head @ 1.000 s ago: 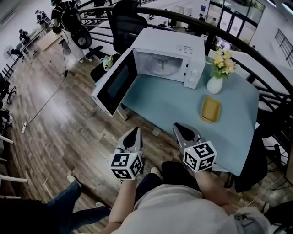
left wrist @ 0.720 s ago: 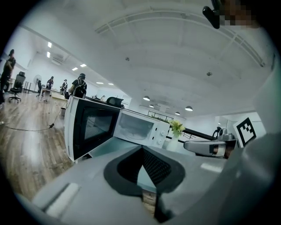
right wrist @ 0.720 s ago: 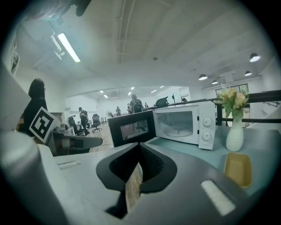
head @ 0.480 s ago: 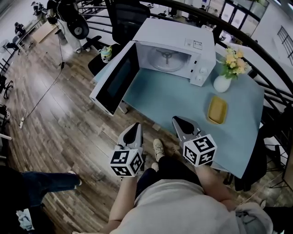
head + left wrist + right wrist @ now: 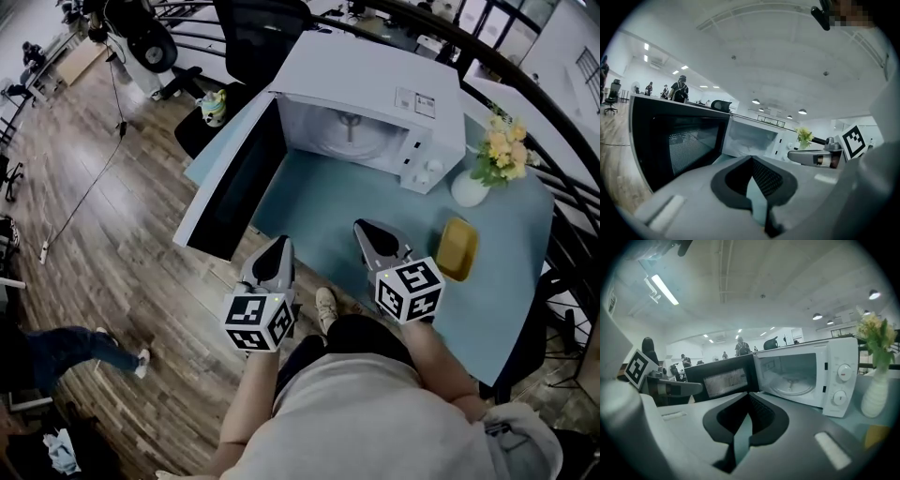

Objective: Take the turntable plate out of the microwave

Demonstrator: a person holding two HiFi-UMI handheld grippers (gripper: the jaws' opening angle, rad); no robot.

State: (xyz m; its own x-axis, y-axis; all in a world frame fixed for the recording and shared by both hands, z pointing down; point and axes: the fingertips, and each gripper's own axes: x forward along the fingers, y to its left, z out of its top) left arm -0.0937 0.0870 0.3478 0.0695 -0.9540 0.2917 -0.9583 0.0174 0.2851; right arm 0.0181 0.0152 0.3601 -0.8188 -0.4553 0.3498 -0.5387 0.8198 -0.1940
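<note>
**Two empty grippers closing on the open microwave**

Both of your grippers have come closer to the work over the last second. The microwave [image 5: 375,84] sat farther up the head view a moment ago and now fills more of it. Your right gripper [image 5: 361,228] is now over the near part of the table [image 5: 319,202]. Your left gripper [image 5: 280,243] hangs at the table's near left edge, just beside the lower edge of the open door [image 5: 230,178].

The jaws of each gripper are together with nothing between them. Each gripper's own view shows the pads meeting at the tip, with only a thin wedge of table colour behind them.

The door has stayed swung wide to the left, so the opening is free. The turntable plate [image 5: 342,139] still lies flat on the floor of the cavity, untouched. The right gripper view looks straight at it [image 5: 793,386], with the control knobs to its right.

This looks like the approach, with no grasp begun. You will probably have to part a pair of jaws before reaching in, since the plate's rim needs a gap to enter.

The yellow dish [image 5: 457,248] and the vase of flowers [image 5: 469,187] stand to the right, well apart from your path. The door edge on the left is the likelier thing to clip.
</note>
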